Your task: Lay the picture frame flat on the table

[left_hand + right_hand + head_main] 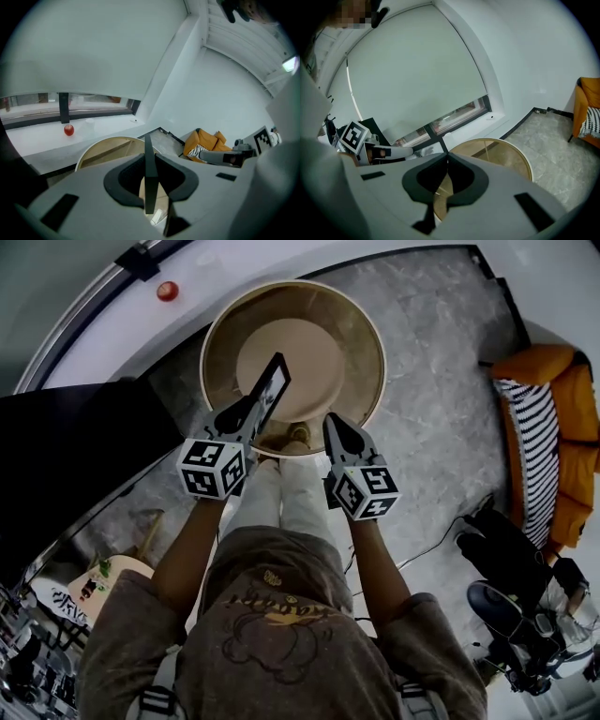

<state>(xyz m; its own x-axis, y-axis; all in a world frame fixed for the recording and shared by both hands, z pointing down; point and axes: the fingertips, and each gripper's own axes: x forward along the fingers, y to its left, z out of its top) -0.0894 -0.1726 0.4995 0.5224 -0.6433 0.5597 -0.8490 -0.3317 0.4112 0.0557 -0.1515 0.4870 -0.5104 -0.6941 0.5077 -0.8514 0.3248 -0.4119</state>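
Observation:
A thin black-edged picture frame (270, 390) stands tilted on its edge over the near left part of the round wooden table (366, 324). My left gripper (246, 414) is shut on its lower end. In the left gripper view the frame (149, 180) runs edge-on between the jaws, with the table (105, 150) below and behind it. My right gripper (335, 424) hovers over the table's near rim, to the right of the frame and apart from it. Its jaws meet at the tips (446, 157) with nothing between them. The table (506, 157) lies beyond.
A small red ball (167, 291) sits on the white window ledge beyond the table. At the right stands an orange armchair (553, 442) with a striped cushion. A black block (75, 456) fills the left side. The floor is grey marble. The person's legs are right under the table's near edge.

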